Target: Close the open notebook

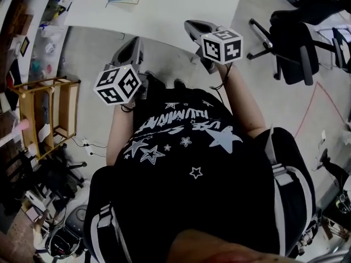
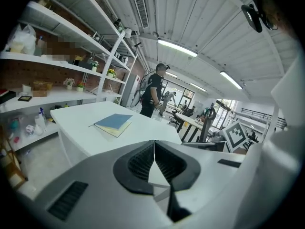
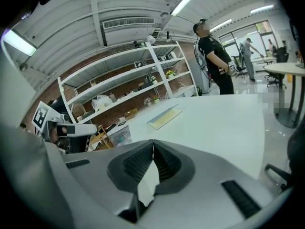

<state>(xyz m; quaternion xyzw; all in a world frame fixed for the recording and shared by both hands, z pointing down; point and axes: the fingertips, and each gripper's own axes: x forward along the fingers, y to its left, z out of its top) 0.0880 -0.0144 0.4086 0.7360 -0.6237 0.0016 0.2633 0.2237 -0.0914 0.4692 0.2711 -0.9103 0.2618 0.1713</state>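
Nearest me, my left tool (image 2: 154,143) and right tool (image 3: 152,143) both have their jaws pressed together with nothing between them, near the edge of the white surface (image 2: 81,123). Farther out, the notebook (image 2: 113,123) lies flat on that surface, closed, blue cover up. Beyond it stands a person (image 2: 153,95).

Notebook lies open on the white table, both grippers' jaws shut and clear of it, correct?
No. The notebook is closed, blue cover up (left gripper view). It lies on the white table; left gripper and right gripper have jaws shut, clear of it.
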